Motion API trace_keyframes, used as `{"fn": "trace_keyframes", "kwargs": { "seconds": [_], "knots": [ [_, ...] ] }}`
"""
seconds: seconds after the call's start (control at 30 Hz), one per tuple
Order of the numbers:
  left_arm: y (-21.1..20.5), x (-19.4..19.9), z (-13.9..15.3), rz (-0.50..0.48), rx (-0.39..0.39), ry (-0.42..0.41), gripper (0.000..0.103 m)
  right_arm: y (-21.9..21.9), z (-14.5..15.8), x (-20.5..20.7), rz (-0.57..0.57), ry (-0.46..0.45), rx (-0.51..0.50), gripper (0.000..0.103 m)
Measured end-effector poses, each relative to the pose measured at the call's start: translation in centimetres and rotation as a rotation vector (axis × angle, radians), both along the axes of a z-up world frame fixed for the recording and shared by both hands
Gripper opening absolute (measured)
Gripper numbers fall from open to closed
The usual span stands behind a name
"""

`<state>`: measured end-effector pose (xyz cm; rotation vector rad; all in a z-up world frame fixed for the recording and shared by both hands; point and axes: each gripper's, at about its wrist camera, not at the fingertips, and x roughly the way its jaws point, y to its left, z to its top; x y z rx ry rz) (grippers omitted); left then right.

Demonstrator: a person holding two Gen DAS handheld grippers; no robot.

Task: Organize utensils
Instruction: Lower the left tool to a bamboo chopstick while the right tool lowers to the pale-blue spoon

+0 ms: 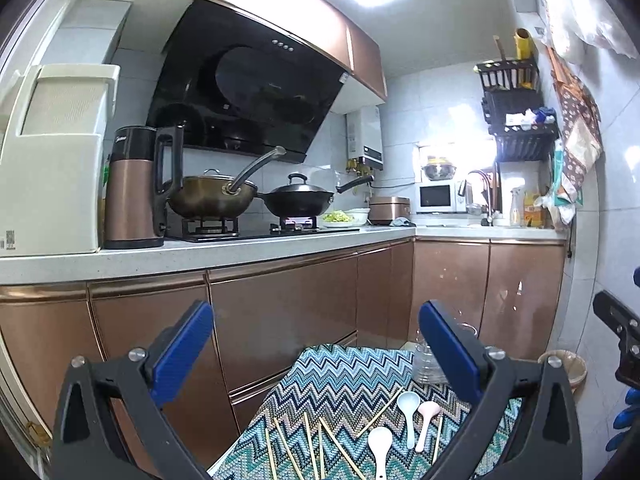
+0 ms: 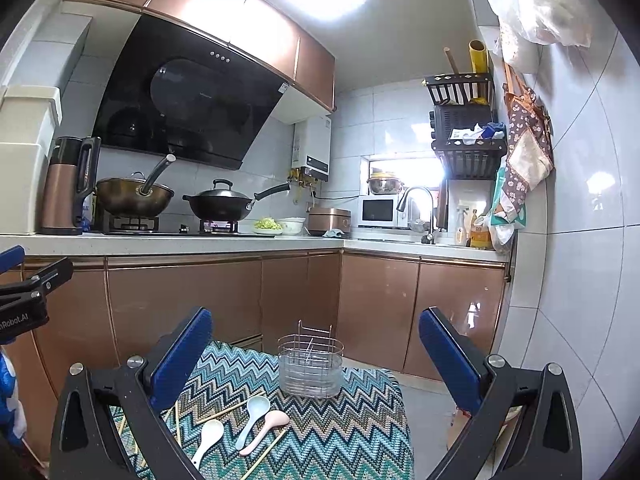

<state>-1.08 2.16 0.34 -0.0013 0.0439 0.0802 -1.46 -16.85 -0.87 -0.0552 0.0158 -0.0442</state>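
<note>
Kitchen, small, with copper-brown cabinet doors [image 2: 180,296] under a pale countertop [image 2: 200,244]. Going left to right along it: cream appliance [image 1: 52,160] at the far left, then a copper kettle [image 1: 132,188], bronze wok [image 1: 212,198] and lidded black wok [image 1: 298,198] on the gas hob beneath a slanted black range hood [image 1: 248,92]. Further along, plate of greens [image 2: 268,225], rice cooker [image 2: 329,219], white microwave [image 2: 378,210], faucet [image 2: 420,208], and a black wall rack [image 2: 466,128] up in the right corner next to white tile.

Down front, zigzag teal cloth [image 2: 340,432] over a low surface. Scattered on its left part: bamboo chopsticks [image 1: 310,446], loose and lying at different angles. Just right of those, three spoons close together: white spoon [image 2: 208,438], pale blue spoon [image 2: 250,414], pink spoon [image 2: 266,428]. Wire utensil caddy [image 2: 311,360] standing upright at the cloth's far edge, apart from the spoons, a few thin sticks showing inside.

Left gripper [image 1: 316,356] hovering above the chopsticks, jaws spread wide, gripping nothing. Right gripper [image 2: 316,356] same deal, wide apart and empty, aimed at the caddy and spoons.
</note>
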Motion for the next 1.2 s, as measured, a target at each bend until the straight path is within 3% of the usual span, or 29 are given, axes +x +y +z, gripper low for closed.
{"fn": "trace_keyframes", "kwargs": {
  "seconds": [0.23, 0.5, 0.93, 1.03, 1.13, 1.2],
  "knots": [
    [1.2, 1.2, -0.4, 0.001, -0.043, 0.052, 0.103, -0.1, -0.3, 0.6, 0.038, 0.022, 0.023, 0.103],
    [4.2, 4.5, -2.7, 0.010, -0.086, 0.202, 0.103, -1.1, -2.0, 3.8, 0.099, 0.158, 0.097, 0.103],
    [6.7, 14.0, -10.9, -0.070, -0.198, 0.575, 0.102, -3.0, -8.5, 13.5, 0.324, 0.495, 0.302, 0.102],
    [6.9, 16.5, -12.9, -0.082, -0.211, 0.657, 0.099, -3.4, -10.3, 16.6, 0.357, 0.576, 0.331, 0.094],
    [7.1, 19.3, -14.9, -0.094, -0.228, 0.744, 0.089, -3.5, -12.0, 19.9, 0.392, 0.649, 0.341, 0.082],
    [7.1, 21.3, -16.3, -0.102, -0.237, 0.803, 0.080, -3.7, -13.6, 22.6, 0.427, 0.711, 0.363, 0.066]
  ]
}}
